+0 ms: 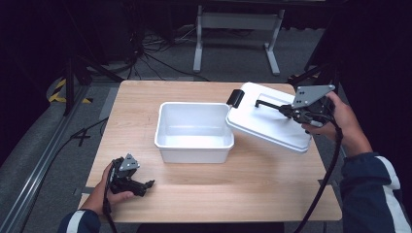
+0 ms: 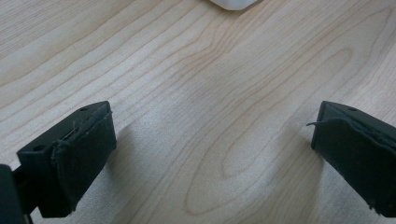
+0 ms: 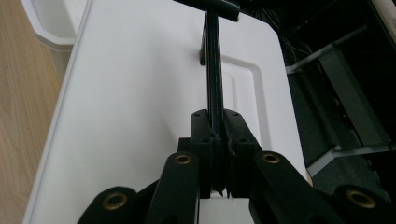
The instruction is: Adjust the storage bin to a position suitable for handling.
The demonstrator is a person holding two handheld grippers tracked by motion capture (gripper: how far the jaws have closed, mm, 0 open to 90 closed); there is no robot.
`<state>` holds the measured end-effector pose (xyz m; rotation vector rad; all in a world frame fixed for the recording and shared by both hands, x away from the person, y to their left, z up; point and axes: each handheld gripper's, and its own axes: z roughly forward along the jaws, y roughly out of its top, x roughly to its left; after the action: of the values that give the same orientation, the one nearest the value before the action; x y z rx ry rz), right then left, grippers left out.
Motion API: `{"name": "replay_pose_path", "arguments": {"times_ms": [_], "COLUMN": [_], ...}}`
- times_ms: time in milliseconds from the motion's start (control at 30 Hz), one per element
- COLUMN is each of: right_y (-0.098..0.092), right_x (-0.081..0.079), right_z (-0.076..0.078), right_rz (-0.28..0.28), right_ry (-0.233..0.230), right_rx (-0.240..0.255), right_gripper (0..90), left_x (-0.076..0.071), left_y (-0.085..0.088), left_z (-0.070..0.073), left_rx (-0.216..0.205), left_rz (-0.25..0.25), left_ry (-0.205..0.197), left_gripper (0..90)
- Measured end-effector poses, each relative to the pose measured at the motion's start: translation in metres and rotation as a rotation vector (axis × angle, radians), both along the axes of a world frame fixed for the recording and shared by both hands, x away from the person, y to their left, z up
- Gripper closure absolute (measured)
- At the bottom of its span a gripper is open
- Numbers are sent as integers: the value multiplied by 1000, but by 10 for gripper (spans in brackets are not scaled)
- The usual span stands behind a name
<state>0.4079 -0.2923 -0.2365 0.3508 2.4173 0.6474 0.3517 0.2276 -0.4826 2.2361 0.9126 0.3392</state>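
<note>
Clamping its jaws on the thin black handle (image 3: 214,60), the right gripper (image 1: 297,112) held the white lid (image 1: 266,121) tilted beside the open bin (image 1: 193,132) to cover it, while the left gripper (image 1: 145,186) rested agape on the table (image 1: 243,189).

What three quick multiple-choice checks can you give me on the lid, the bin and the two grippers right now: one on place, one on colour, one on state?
1. Where is the white lid?
A. Flat on the floor
B. Held tilted at the bin's right side
C. Inside the bin

2. What colour is the bin?
A. White
B. Blue
C. Red

3. How do the left gripper's jaws stand?
A. Shut on the lid
B. Shut on a cable
C. Open, with bare table between them

Answers: 1 B, the high view shows the right gripper holding the lid up by its black handle, its edge over the bin's right rim. 2 A, walls and floor are white. 3 C, the left gripper view shows wood grain between the spread jaws.
</note>
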Motion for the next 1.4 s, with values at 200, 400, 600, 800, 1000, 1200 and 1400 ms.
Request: {"name": "replay_pose_path", "arguments": {"times_ms": [200, 400, 600, 800, 1000, 1200, 1400], "right_y": [-15, -30, -40, -44, -41, -36, -35], "right_x": [1, 4, 10, 17, 26, 36, 43], "right_z": [-8, -20, -38, -55, -75, -94, -109], "right_rz": [-32, -74, -100, -118, -135, -139, -150], "right_ry": [4, 28, 63, 84, 118, 146, 166], "right_rx": [0, 14, 23, 29, 24, 27, 32], "right_gripper": [846, 847, 847, 847, 847, 848, 848], "left_x": [0, 0, 0, 0, 0, 0, 0], "left_y": [0, 0, 0, 0, 0, 0, 0], "left_z": [0, 0, 0, 0, 0, 0, 0], "left_rx": [0, 0, 0, 0, 0, 0, 0], "left_rz": [0, 0, 0, 0, 0, 0, 0], "left_ry": [0, 0, 0, 0, 0, 0, 0], "left_gripper": [3, 4, 3, 3, 3, 4, 4]}}
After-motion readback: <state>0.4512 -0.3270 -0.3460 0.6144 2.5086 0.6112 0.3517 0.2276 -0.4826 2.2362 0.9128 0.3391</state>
